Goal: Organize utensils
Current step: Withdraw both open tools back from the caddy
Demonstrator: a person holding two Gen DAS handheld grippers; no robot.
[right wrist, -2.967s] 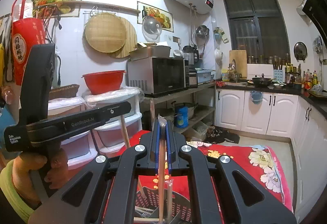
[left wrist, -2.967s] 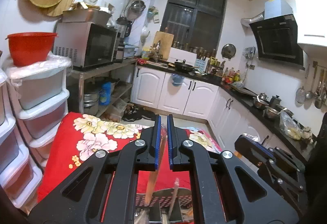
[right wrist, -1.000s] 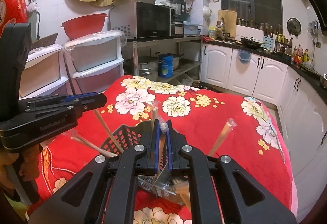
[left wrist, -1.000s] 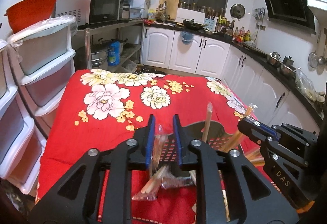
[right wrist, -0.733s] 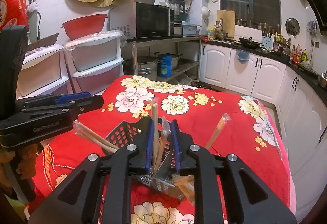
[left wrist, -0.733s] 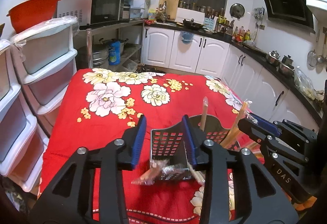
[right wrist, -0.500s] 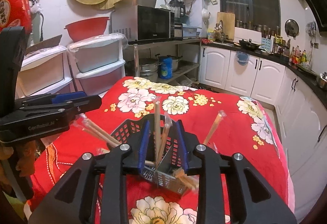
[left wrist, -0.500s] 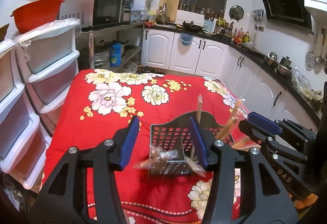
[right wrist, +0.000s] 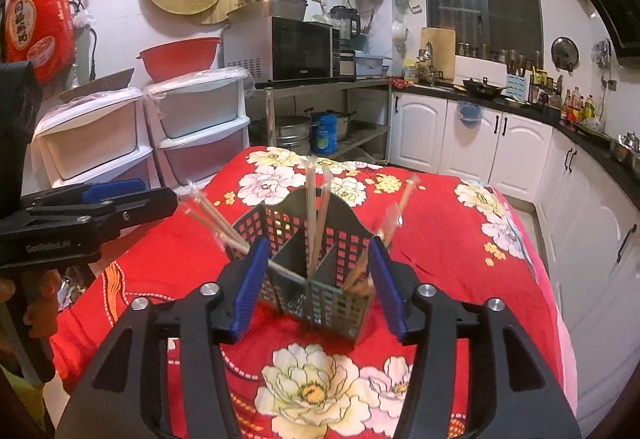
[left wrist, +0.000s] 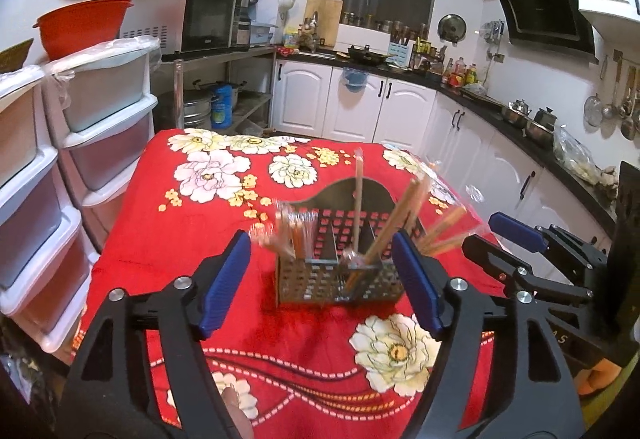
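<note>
The left gripper (left wrist: 320, 279) is seen with its jaws opening and nothing pressed between the blue pads; the right gripper (right wrist: 316, 283) is likewise opening and grasps nothing. Just ahead of both, framed between the spread fingers but untouched, a dark perforated utensil basket (left wrist: 340, 279) is set on the red floral tablecloth (left wrist: 208, 215). Three compartments can be counted in it from the right wrist view. Wrapped chopsticks (right wrist: 316, 215) are stood in the middle one, more are leaned out to either side; an exact count cannot be given, since one bundle is blurred. Beyond the basket the cloth lies bare. Left of the left gripper, two stacks of plastic drawers (left wrist: 108, 111) are found, with a red basin (left wrist: 80, 23) and a microwave (left wrist: 192, 15) farther back.
</note>
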